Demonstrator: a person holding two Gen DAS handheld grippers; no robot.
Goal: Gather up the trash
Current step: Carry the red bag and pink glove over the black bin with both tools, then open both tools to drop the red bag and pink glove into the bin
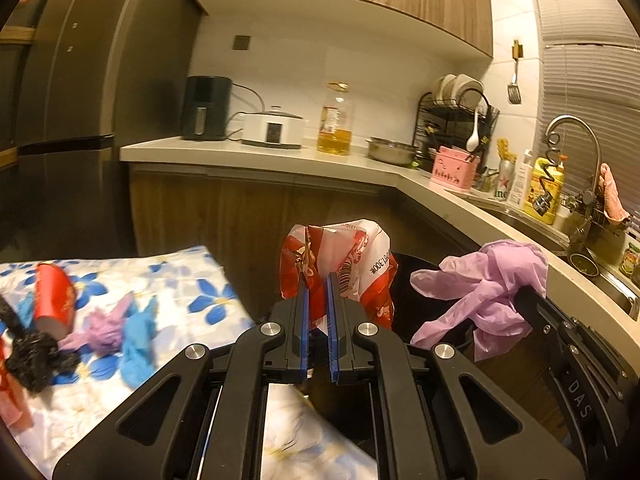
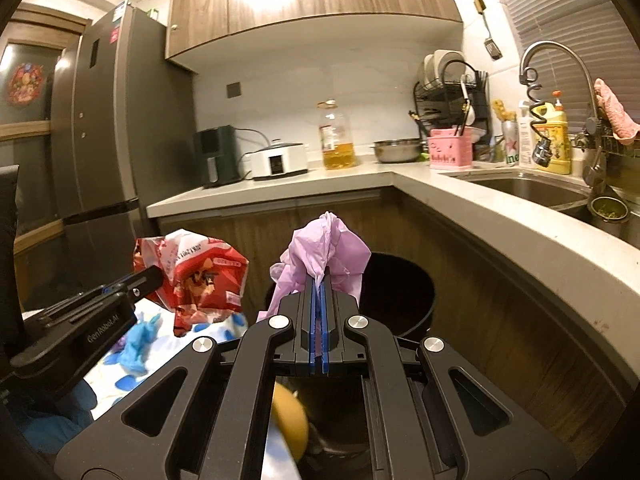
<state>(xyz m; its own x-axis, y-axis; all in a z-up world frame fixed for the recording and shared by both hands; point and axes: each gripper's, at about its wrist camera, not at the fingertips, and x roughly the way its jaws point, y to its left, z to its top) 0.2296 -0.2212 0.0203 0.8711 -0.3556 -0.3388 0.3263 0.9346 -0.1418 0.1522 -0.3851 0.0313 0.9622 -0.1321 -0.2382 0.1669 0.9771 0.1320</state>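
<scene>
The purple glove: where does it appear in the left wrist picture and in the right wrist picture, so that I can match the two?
Left wrist view: the purple glove hangs at right of centre, gripped by the right claw entering from the right edge.
Right wrist view: the glove is in the centre, pinched in that claw.
Shared landmark: the oil bottle on the counter behind.
</scene>
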